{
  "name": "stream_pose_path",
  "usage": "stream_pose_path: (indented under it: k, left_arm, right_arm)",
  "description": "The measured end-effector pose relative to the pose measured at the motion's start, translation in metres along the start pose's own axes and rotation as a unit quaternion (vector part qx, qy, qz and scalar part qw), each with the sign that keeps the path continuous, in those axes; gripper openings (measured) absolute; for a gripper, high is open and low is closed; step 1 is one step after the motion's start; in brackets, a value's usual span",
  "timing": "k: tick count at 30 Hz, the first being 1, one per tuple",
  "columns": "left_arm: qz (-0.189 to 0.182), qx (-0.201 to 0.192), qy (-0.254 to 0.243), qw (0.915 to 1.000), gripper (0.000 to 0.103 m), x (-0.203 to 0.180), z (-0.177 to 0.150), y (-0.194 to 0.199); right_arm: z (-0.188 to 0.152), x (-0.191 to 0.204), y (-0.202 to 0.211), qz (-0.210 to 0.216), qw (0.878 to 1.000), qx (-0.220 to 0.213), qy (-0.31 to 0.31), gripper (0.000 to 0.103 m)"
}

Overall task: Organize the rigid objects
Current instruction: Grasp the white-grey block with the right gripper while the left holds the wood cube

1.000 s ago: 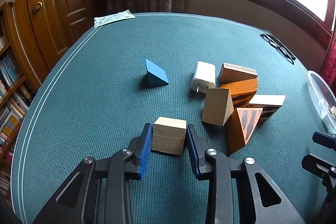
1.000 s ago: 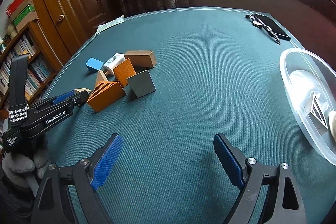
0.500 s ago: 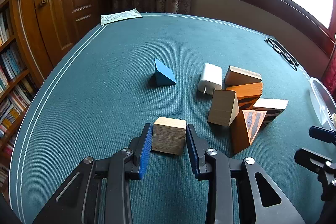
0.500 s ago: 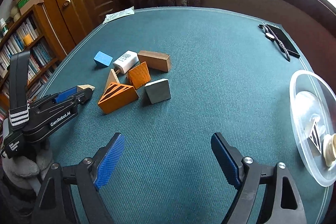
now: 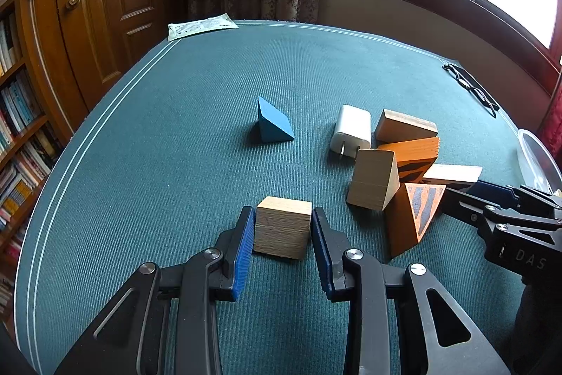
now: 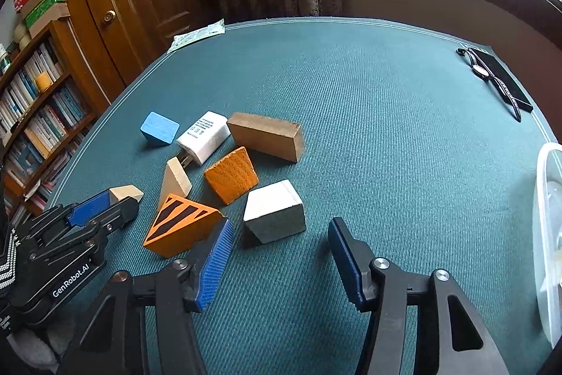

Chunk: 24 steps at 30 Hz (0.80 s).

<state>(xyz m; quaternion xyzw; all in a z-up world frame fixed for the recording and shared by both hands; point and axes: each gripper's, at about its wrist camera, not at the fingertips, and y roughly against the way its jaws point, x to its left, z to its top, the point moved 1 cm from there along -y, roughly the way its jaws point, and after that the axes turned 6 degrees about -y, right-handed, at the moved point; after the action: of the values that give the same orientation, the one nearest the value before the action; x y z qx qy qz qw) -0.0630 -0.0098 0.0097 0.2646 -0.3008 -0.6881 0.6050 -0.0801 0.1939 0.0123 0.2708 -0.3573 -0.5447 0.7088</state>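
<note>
My left gripper (image 5: 282, 234) is shut on a pale wooden cube (image 5: 282, 231) that rests on the green table; the cube also shows in the right wrist view (image 6: 124, 192). My right gripper (image 6: 281, 246) is open and empty, its jaws just short of a white-and-grey block (image 6: 275, 211). An orange striped wedge (image 6: 179, 224) touches its left finger. Beside these lie an orange block (image 6: 232, 174), a pale wedge (image 6: 175, 180), a brown block (image 6: 267, 136), a white charger (image 6: 203, 136) and a blue wedge (image 6: 159, 127).
A clear plastic tub (image 6: 548, 234) stands at the right table edge. A phone and a watch (image 6: 498, 76) lie at the far right, a paper packet (image 6: 196, 36) at the far edge. A bookshelf (image 6: 31, 115) and a door stand left.
My right gripper has moved forward and left up to the white-and-grey block and narrowed its jaws. My left gripper still holds the cube in the same place.
</note>
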Motion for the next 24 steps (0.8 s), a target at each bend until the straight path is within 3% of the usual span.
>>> stream_pose_path:
  k: [8, 24]
  left_arm:
    - [-0.001, 0.001, 0.000, 1.0000, 0.033, -0.001, 0.000, 0.000]
    - [-0.001, -0.006, -0.001, 1.0000, 0.033, -0.003, -0.001, 0.001]
  right_arm:
    - [0.002, 0.005, -0.006, -0.006, 1.000, -0.011, 0.007, 0.038]
    - [-0.012, 0.003, 0.017, 0.002, 0.999, -0.032, -0.001, 0.037]
